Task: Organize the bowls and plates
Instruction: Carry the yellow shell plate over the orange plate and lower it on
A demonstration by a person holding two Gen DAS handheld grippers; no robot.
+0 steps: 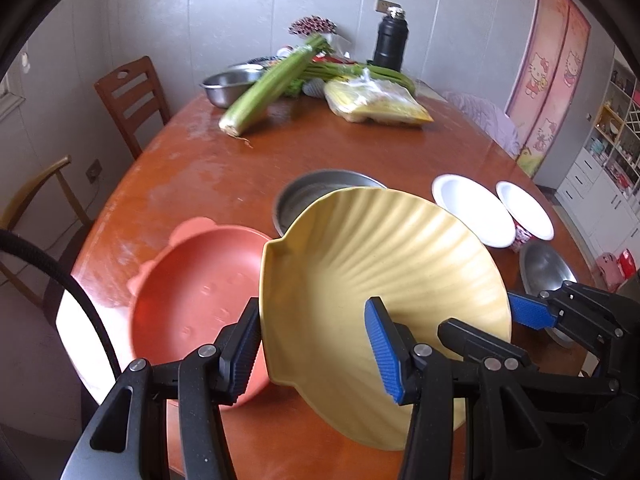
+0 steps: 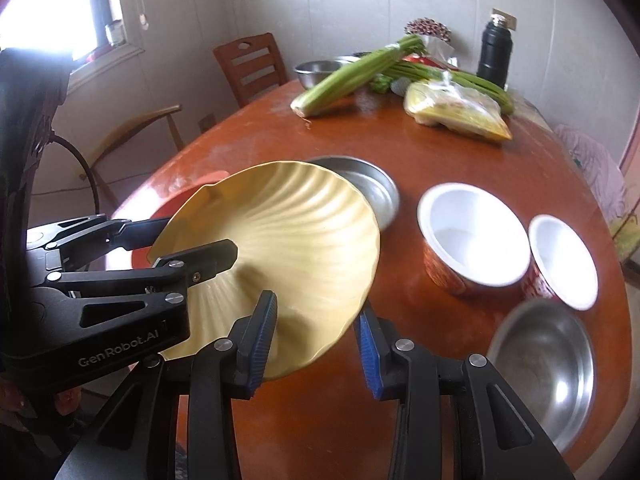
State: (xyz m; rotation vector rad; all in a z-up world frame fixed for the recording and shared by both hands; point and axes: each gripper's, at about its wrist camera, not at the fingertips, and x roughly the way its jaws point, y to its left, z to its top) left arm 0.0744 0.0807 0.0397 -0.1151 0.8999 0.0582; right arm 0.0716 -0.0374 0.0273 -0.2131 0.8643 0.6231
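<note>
The big round brown tabletop (image 1: 192, 168) carries everything. At its far edge lie a long green celery bunch (image 1: 268, 84), a clear bag of yellow food (image 1: 372, 102), a steel bowl (image 1: 228, 88) and a tall black flask (image 1: 390, 40). Two wooden chairs stand past the tabletop's left edge.

The biggest dish is the yellow shell plate (image 1: 384, 272). It is up in the air above the near part of the tabletop, tilted, with its ribbed inside showing. The left tongs (image 1: 316, 348) hold it at its near left rim: one pad is behind the rim and the blue pad presses on the inside. The right tongs (image 2: 316, 344) hold its near right rim, one pad on each face of the plate. Both tongs are narrow, shut on the plate.

Under the plate, near the tabletop's left edge, sits a pink bowl (image 1: 200, 304) with small ears on its rim. Behind the plate, around the middle of the tabletop, sits a flat steel pan (image 2: 372, 184). Near the right edge stand two white bowls with red outsides, a larger one (image 2: 476, 236) and a smaller one (image 2: 564, 260), just beside each other. At the near right edge sits another steel bowl (image 2: 548, 368).
</note>
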